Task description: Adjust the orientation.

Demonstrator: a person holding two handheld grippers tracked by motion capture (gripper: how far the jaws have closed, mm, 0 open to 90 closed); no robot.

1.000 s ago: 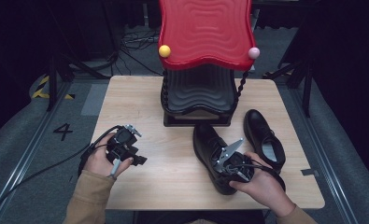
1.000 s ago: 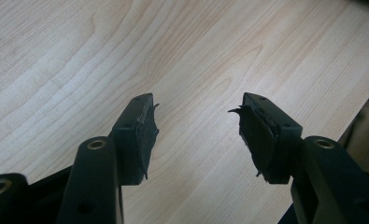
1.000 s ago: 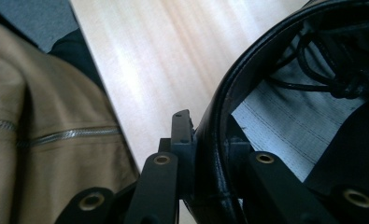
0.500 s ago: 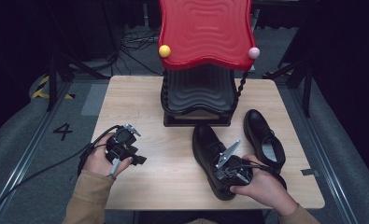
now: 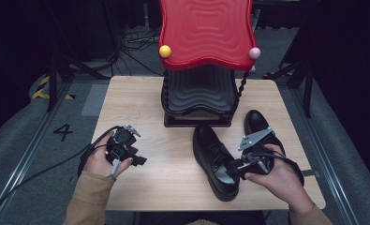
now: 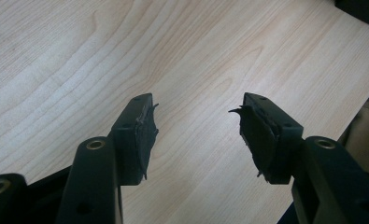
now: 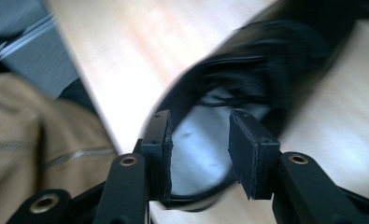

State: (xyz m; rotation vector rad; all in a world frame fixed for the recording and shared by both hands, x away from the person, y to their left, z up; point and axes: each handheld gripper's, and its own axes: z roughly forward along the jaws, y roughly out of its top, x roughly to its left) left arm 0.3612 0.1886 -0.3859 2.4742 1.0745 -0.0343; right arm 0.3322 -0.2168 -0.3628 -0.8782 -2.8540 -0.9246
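The right hand-held gripper (image 5: 235,168) sits at the near right of the pale wooden tabletop (image 5: 136,98), its black jaws pointing left at the heel opening of a glossy black leather lace-up shoe (image 5: 215,159). Those jaws have just been opening and now stand apart; in the right gripper view they frame the shoe's pale insole (image 7: 198,135) with a gap between the pads, and nothing is pressed between them, though the picture is blurred. That shoe lies with its heel toward the person and its toe toward the back of the tabletop. Just to its right lies a second black leather shoe (image 5: 255,123), partly behind the right hand (image 5: 276,176), with its toe pointing the same way. The left hand-held gripper (image 5: 126,152) is held well apart from both shoes, at the near left of the tabletop; in the left gripper view its pads (image 6: 142,135) stand wide apart over bare wood, gripping nothing. Behind the shoes, at the middle back of the tabletop, stands a tiered rack with a wavy red plastic top shelf (image 5: 205,30) over a black wavy lower shelf (image 5: 199,91), with a yellow ball (image 5: 165,51) and a pink ball (image 5: 254,53) at its front corners.
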